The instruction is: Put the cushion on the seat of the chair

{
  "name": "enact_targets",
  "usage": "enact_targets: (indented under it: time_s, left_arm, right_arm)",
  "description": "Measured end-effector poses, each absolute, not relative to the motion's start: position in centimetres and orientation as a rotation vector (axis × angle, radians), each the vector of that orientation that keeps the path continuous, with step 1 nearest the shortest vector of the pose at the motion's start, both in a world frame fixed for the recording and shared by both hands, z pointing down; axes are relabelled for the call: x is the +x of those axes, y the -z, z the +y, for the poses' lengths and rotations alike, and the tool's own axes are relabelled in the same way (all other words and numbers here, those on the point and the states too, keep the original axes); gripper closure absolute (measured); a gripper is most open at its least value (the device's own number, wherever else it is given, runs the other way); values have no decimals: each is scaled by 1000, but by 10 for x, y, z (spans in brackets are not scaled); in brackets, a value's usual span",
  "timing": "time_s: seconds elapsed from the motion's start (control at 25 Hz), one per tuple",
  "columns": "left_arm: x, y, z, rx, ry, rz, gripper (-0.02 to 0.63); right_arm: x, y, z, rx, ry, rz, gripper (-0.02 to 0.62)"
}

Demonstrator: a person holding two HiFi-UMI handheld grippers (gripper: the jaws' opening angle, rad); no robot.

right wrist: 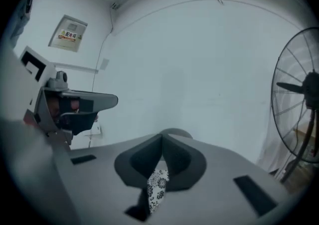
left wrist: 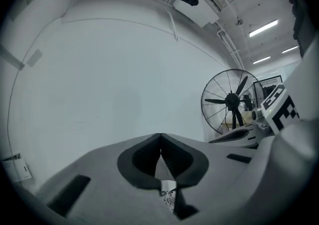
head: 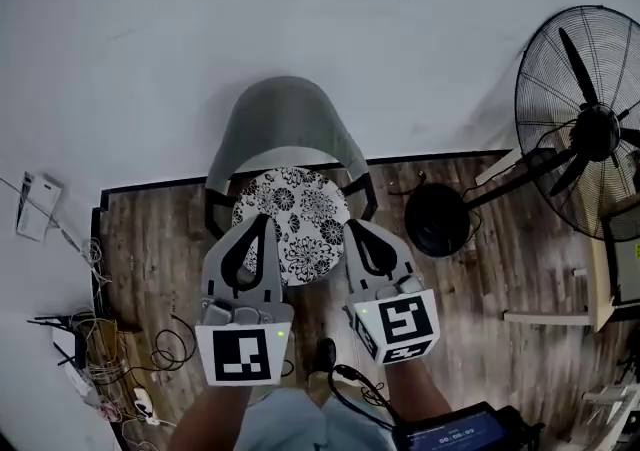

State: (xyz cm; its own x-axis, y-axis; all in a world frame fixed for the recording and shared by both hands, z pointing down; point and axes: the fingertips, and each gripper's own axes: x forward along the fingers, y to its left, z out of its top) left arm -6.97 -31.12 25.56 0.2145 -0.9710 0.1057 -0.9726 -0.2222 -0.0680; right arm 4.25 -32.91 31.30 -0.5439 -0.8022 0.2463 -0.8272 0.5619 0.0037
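A round black-and-white floral cushion [head: 300, 209] lies on the seat of the grey chair [head: 285, 119], which stands against the white wall. Both grippers are held high above it, close to the head camera. My left gripper [head: 265, 219] overlaps the cushion's left edge in the head view, and my right gripper [head: 352, 226] overlaps its right edge. In the left gripper view my left gripper [left wrist: 160, 135] is shut with nothing held, and a sliver of cushion [left wrist: 169, 199] shows far below. My right gripper [right wrist: 162, 137] is likewise shut and empty over the cushion [right wrist: 158, 184].
A standing fan [head: 585, 129] with a round black base [head: 437, 219] is to the right of the chair. Tangled cables [head: 120, 339] lie on the wooden floor at the left. A shoe [head: 322, 354] shows below the grippers.
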Motion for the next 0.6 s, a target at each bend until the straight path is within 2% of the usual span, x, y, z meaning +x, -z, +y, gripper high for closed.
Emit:
enact_targets:
  time_s: [0.28, 0.6]
  left_arm:
    - [-50, -202, -261, 2498, -143, -2029, 597]
    - [-39, -181, -233, 2511, -117, -2099, 597]
  right_arm:
    - [53, -252, -286, 1378, -24, -2611, 591]
    - [76, -226, -265, 1434, 78, -2619, 591]
